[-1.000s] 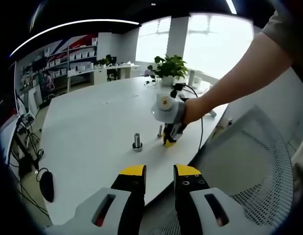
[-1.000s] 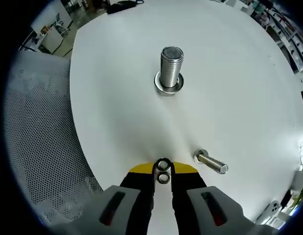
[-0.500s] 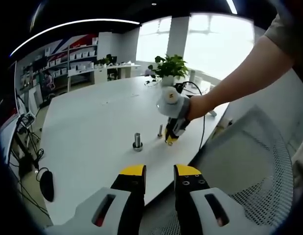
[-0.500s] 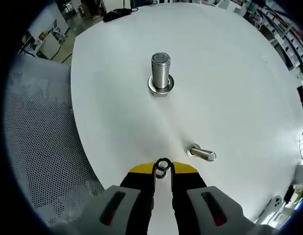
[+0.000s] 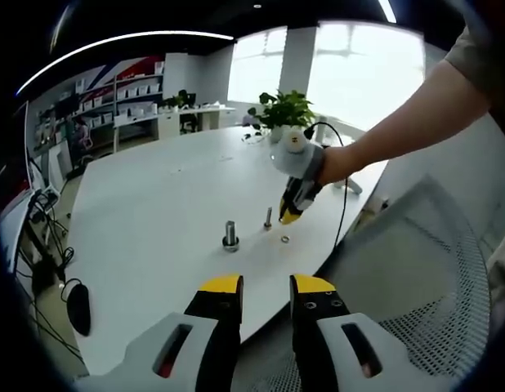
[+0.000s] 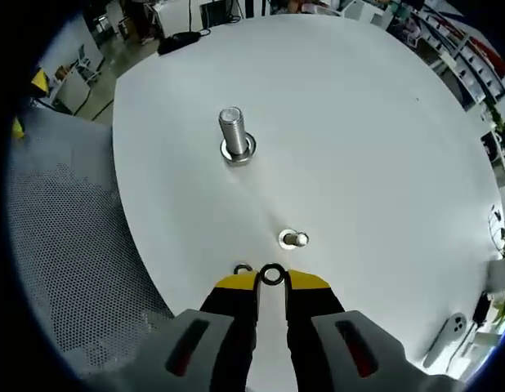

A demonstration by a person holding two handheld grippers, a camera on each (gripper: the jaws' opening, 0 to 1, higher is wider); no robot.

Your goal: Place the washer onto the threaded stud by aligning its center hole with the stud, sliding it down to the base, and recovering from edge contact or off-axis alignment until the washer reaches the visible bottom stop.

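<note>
R gripper pinches washer above table; L gripper narrow, apparently empty.

on the table, a large threaded stud stands beyond a smaller stud; a loose washer lies nearest.

I pinch a small metal washer on edge between my right fingers, its round hole open toward me. It hangs above the white tabletop, clear of both studs. A second washer lies flat on the tabletop just beside my fingertips. The slim threaded stud stands upright close ahead, seen nearly end-on. Farther off stands the thick threaded stud, upright, with a washer already seated at its base.
</note>
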